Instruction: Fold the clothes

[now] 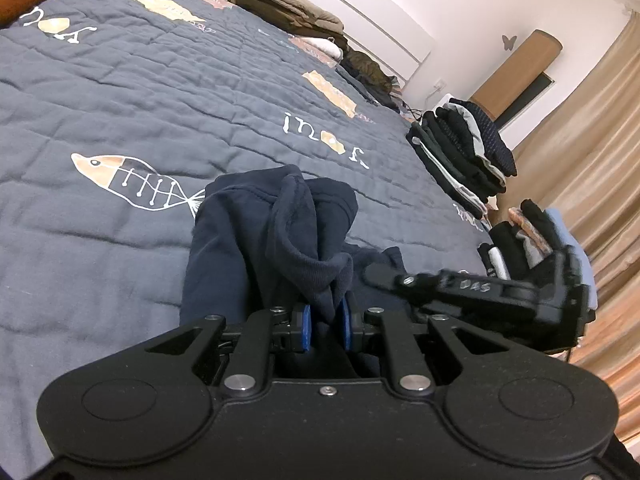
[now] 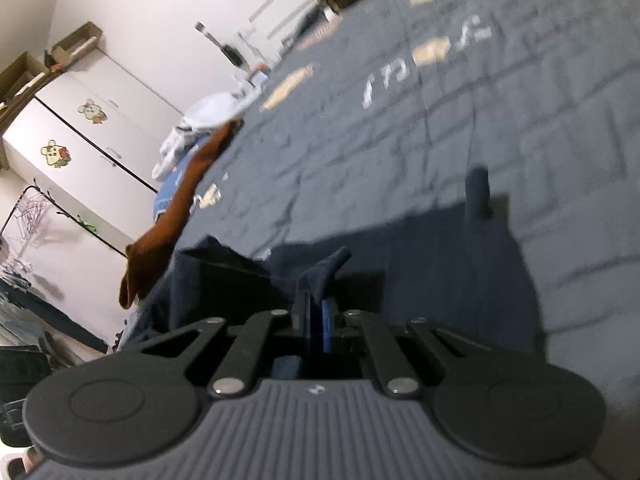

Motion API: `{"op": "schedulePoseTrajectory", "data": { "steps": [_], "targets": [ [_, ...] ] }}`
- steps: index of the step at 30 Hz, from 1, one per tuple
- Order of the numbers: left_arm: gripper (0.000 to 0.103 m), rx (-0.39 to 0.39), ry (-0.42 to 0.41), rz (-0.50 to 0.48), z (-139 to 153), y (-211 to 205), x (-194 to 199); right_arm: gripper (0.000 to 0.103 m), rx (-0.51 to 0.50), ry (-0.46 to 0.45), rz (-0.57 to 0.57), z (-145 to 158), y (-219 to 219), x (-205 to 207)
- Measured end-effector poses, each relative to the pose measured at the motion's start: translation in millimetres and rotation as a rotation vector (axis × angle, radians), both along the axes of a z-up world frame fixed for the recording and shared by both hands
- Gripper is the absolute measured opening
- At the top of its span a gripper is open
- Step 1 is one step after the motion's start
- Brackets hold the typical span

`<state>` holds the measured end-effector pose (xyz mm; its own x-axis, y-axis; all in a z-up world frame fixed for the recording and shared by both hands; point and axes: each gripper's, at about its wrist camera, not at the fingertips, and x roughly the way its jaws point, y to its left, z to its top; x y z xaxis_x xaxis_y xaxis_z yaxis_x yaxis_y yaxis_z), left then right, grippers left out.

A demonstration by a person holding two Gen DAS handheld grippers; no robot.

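Left hand-held gripper [image 1: 324, 326]: blue pads clamped on a bunched ridge of the dark navy knit garment [image 1: 256, 240], low over the bed.
Right hand-held gripper [image 2: 316, 326]: blue pads nearly together, pinching a thin fold of the same garment; in the left view it shows side-on at [image 1: 370, 274], just beside the left one.
Garment, position: heaped and rumpled on the grey quilted bedspread with fish print [image 1: 140, 100], near the bed's edge, held at two near points.
Garment, handling (judged): soft, limp, light; fleecy knit, not slippery, not fragile; it will sag and bunch between holds.
Garment, hold points (judged): hems, corners or seams, set well apart so the cloth hangs flat; the present holds gather several layers.
Fold state: crumpled, no flat fold visible.
Left view only: dark folded stacks of clothes [image 1: 460, 152] at the far bed corner, olive and tan bedding [image 1: 280, 4] along the wall.
Right view only: the garment's flat spread part, white wardrobe with cartoon stickers [image 2: 80, 128]; motion-blurred.
Both views: rust-brown cloth [image 2: 180, 200] at the bed's edge.
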<state>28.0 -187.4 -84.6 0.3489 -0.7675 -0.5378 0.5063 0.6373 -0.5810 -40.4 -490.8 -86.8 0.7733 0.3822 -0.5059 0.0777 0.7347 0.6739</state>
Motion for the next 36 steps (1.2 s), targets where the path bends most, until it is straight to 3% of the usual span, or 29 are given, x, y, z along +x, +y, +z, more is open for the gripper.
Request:
{"op": "schedulePoseTrajectory", "data": {
  "steps": [8,16,18,21,22,24,26,28,29,31,32,36],
  "targets": [
    [0.015,-0.077,-0.018,0.006,6,3,-2,0.004,-0.269,-0.148,-0.065,53,-4,-29],
    [0.015,-0.072,-0.028,-0.003,6,-1,-3,0.005,-0.41,-0.036,-0.11,30,-16,-24],
    [0.015,-0.071,-0.026,-0.003,6,-1,-3,0.008,-0.388,0.015,-0.107,20,-20,-19],
    [0.015,-0.071,-0.02,-0.002,5,-1,-2,0.013,-0.271,0.075,-0.111,16,-32,-16],
    [0.015,-0.071,-0.018,-0.001,5,-1,-2,0.018,-0.233,0.081,-0.109,15,-36,-17],
    [0.015,-0.066,-0.022,-0.003,4,-2,-2,0.045,-0.183,0.065,-0.103,12,-38,-18],
    [0.015,-0.064,-0.024,-0.003,4,-1,-3,0.046,-0.168,0.055,-0.129,5,-38,-17],
    [0.015,-0.063,-0.024,-0.003,4,-1,-3,0.044,-0.131,0.046,-0.149,-4,-37,-14],
    [0.015,-0.063,-0.024,-0.003,4,-1,-3,0.039,-0.123,0.036,-0.156,-6,-36,-13],
    [0.015,-0.062,-0.025,-0.002,4,-1,-3,0.012,-0.151,-0.003,-0.162,-5,-32,-12],
    [0.015,-0.061,-0.026,-0.002,4,-1,-3,0.005,-0.195,-0.03,-0.16,-1,-28,-11],
    [0.015,-0.061,-0.029,0.002,5,-1,-3,0.005,-0.344,-0.177,-0.131,15,-14,-14]
  ]
}}
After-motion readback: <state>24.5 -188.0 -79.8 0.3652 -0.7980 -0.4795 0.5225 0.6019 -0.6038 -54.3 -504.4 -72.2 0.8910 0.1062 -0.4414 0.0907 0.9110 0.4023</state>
